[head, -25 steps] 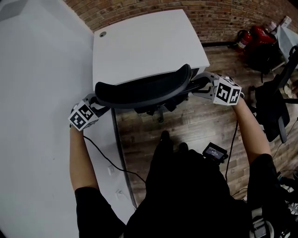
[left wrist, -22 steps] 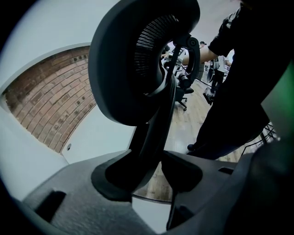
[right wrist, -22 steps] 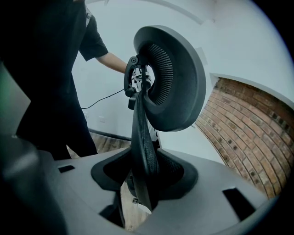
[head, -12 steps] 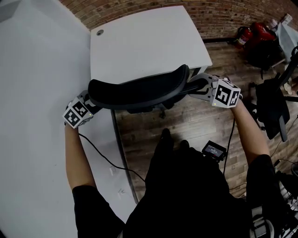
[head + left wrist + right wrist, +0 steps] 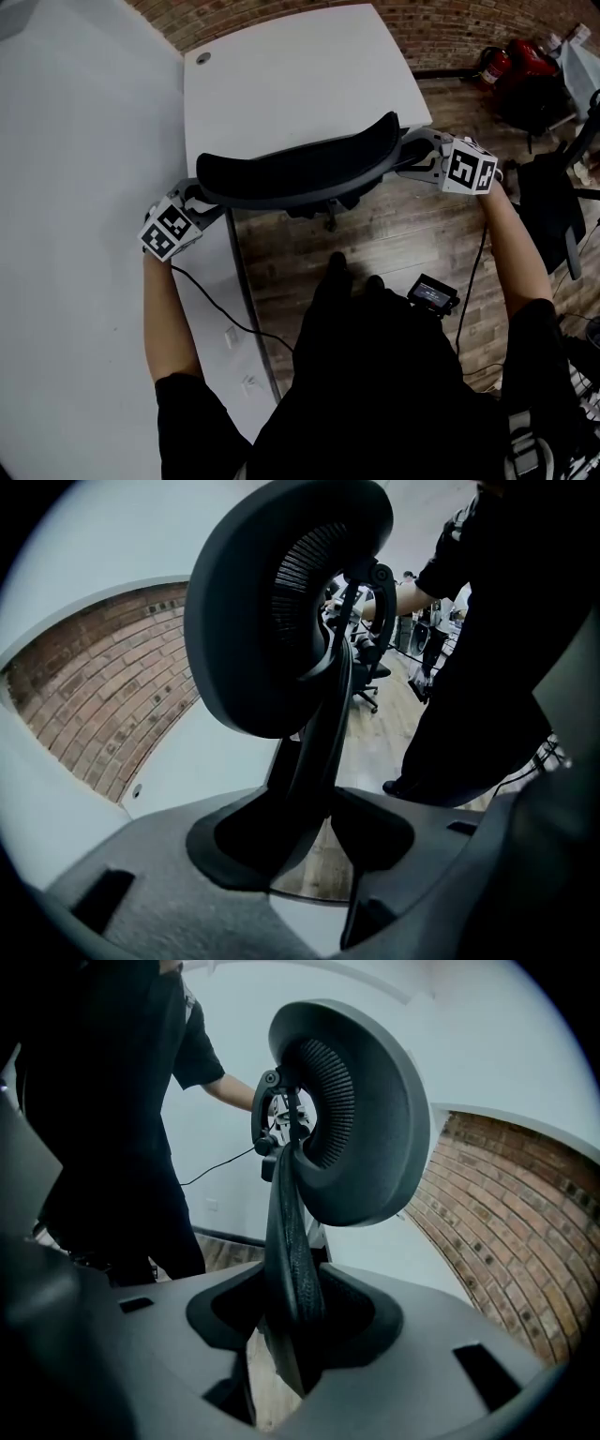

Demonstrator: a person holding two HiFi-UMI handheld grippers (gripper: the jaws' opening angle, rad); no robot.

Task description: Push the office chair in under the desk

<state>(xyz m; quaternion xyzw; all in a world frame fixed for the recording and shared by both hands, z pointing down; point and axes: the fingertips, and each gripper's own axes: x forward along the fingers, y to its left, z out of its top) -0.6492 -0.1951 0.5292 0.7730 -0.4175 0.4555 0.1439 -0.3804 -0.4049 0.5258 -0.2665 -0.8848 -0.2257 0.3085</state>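
Observation:
The black office chair's curved back top (image 5: pixel 300 169) lies across the front edge of the white desk (image 5: pixel 291 84). My left gripper (image 5: pixel 208 202) clasps its left end. In the left gripper view the back's frame (image 5: pixel 309 724) runs down between the jaws of that gripper (image 5: pixel 323 808), with the headrest (image 5: pixel 281 611) above. My right gripper (image 5: pixel 412 155) holds the right end. There the mesh edge (image 5: pixel 291 1241) fills the gap of the gripper (image 5: pixel 295 1312), whose jaws have just been opening a little round it.
A white wall (image 5: pixel 75 187) runs along the left, with a brick wall (image 5: pixel 450 28) behind the desk. Wooden floor (image 5: pixel 394 244) lies under the chair. Another black chair (image 5: pixel 553 216) and red items (image 5: pixel 516 66) stand at the right. A cable (image 5: pixel 216 314) trails from the left gripper.
The head view has swung slightly. Both grippers stay on the ends of the chair back, and the chair stands much where it was against the desk's front edge.

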